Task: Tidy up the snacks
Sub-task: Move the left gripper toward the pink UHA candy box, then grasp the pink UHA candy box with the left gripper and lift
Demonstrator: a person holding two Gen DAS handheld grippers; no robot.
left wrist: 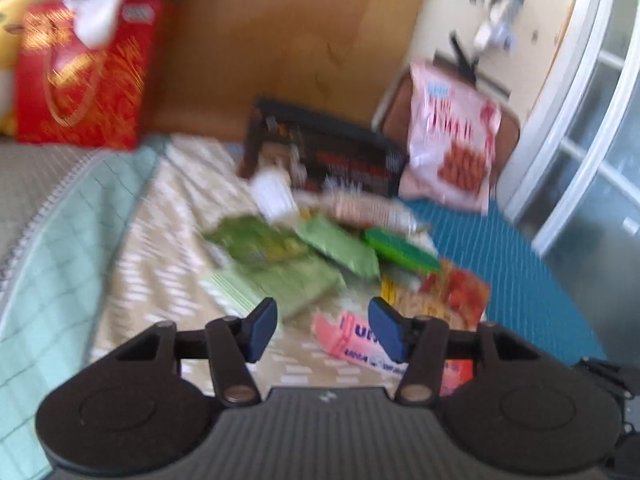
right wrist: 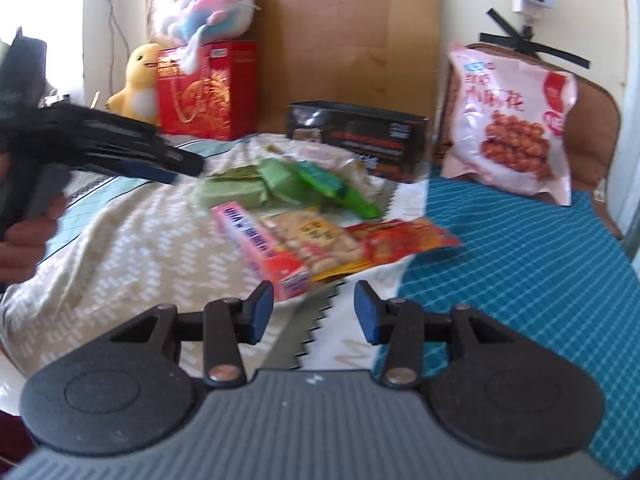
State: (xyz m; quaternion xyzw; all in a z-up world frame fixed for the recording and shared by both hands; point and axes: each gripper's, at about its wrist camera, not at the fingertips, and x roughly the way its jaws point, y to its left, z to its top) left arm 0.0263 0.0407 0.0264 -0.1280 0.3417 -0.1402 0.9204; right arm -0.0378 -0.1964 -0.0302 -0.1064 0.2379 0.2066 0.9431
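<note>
A pile of snacks lies on a bed. It holds several green packets point(right wrist: 276, 184) point(left wrist: 336, 248), a pink box point(right wrist: 260, 248) point(left wrist: 352, 340), a yellow biscuit packet point(right wrist: 312, 240) and a red packet point(right wrist: 400, 244) point(left wrist: 456, 292). A black box point(right wrist: 360, 136) point(left wrist: 328, 152) stands behind them. A large pink snack bag point(right wrist: 516, 128) point(left wrist: 452, 136) leans upright at the right. My left gripper point(left wrist: 322, 330) is open and empty, just short of the pink box; it also shows in the right wrist view point(right wrist: 160, 168). My right gripper point(right wrist: 314, 312) is open and empty, near the pink box's end.
A red gift box point(right wrist: 204, 88) point(left wrist: 80, 76), a yellow plush point(right wrist: 136, 84) and a pastel plush point(right wrist: 216, 12) sit at the back left against a cardboard sheet point(right wrist: 340, 32). A teal checked cover point(right wrist: 520, 280) lies to the right, a beige patterned blanket point(right wrist: 140, 240) to the left.
</note>
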